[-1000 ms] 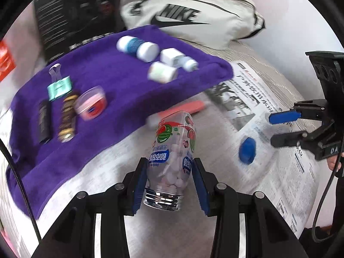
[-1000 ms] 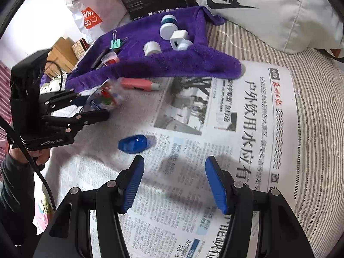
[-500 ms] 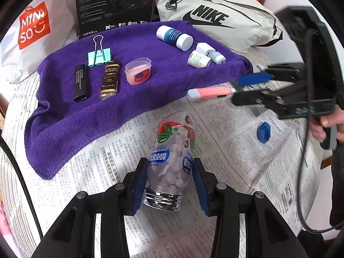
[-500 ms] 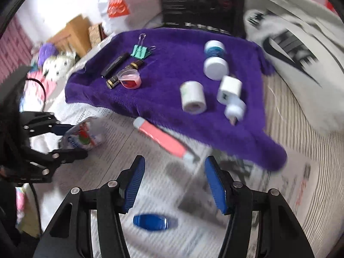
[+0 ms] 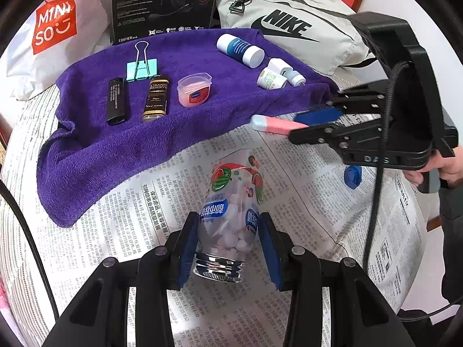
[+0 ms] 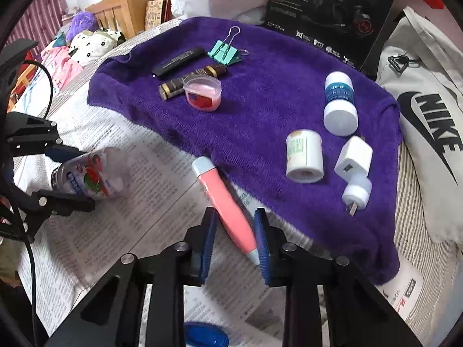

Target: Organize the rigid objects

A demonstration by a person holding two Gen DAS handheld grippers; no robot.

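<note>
While the left gripper pinches a clear plastic candy bottle over the newspaper, the right gripper has just been closing its jaws around a pink pen-shaped tube lying at the purple towel's edge.

A white Nike bag lies at the far right edge of the scene, beside a black Edifier headset box standing upright. A white Miniso shopping bag sits left of the box. In the right wrist view, a wooden bed frame and plush toys show at upper left.
</note>
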